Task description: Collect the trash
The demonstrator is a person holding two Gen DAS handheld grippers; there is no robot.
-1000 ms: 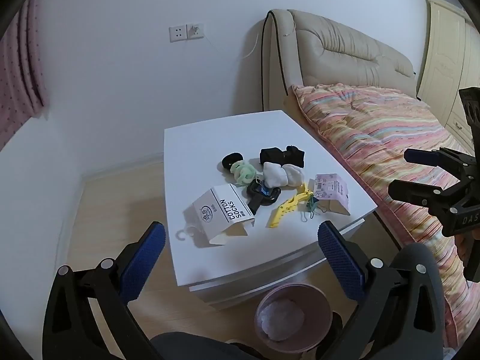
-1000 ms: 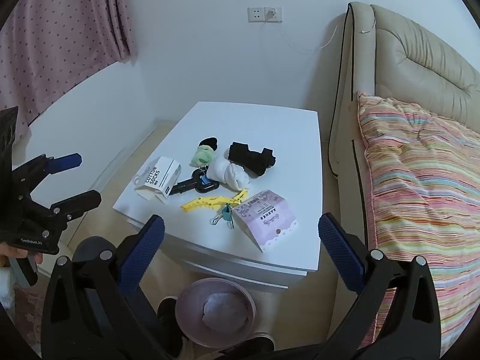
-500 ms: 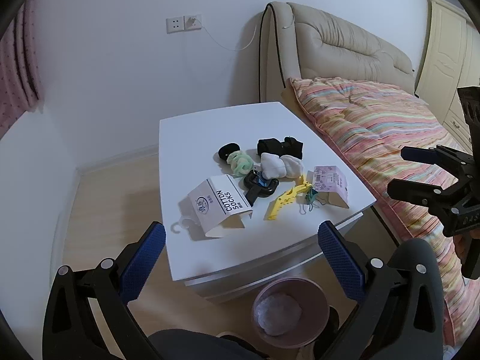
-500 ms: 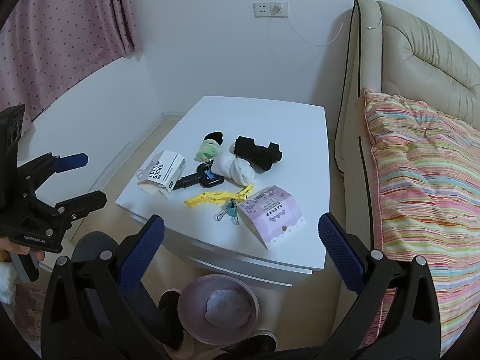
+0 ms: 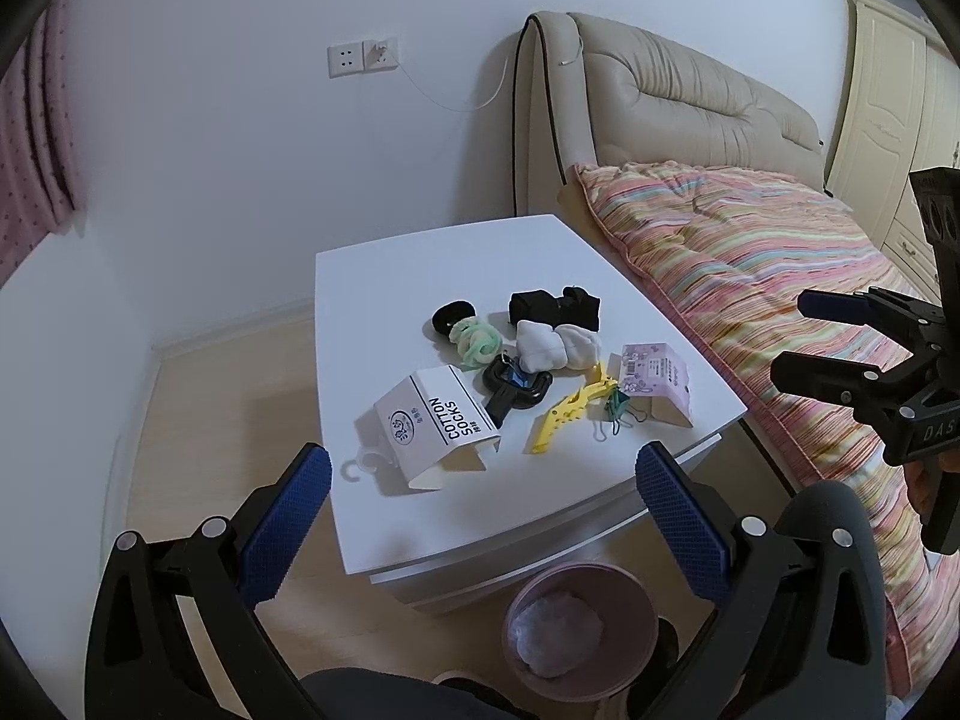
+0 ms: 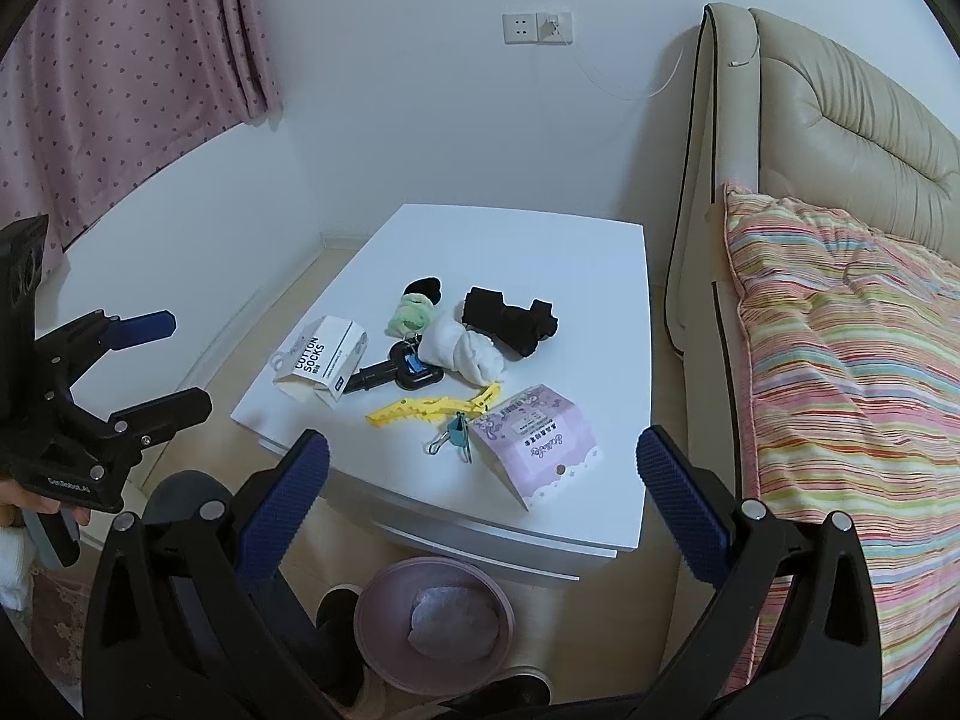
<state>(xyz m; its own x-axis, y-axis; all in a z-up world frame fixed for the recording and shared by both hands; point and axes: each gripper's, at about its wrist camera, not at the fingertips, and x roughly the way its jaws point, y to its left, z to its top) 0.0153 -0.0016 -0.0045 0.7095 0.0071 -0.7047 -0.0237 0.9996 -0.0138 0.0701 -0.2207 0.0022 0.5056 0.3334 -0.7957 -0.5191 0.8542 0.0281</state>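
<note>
A white "COTTON SOCKS" paper sleeve [image 5: 433,426] [image 6: 324,354] lies on the near left of the white table [image 5: 420,264] [image 6: 540,240]. A pink paper sleeve [image 5: 660,378] [image 6: 534,444] lies at the near right. A pink trash bin [image 5: 579,630] [image 6: 433,618] with a white bag stands on the floor below the table's front edge. My left gripper [image 5: 480,504] [image 6: 180,366] is open and empty, above the table's front edge. My right gripper [image 6: 480,504] [image 5: 792,336] is open and empty, near the front right corner.
Also on the table: black socks [image 5: 555,306], white socks [image 5: 555,348], a green scrunchie [image 5: 474,345], a black scrunchie [image 5: 451,315], a black key [image 5: 513,390], a yellow clip [image 5: 567,411] and binder clips [image 5: 615,414]. A bed with a striped quilt [image 5: 750,252] stands at the right.
Both grippers have drawn back and risen a little; the table looks slightly farther and the bin shows more fully. Nothing on the table has moved.
</note>
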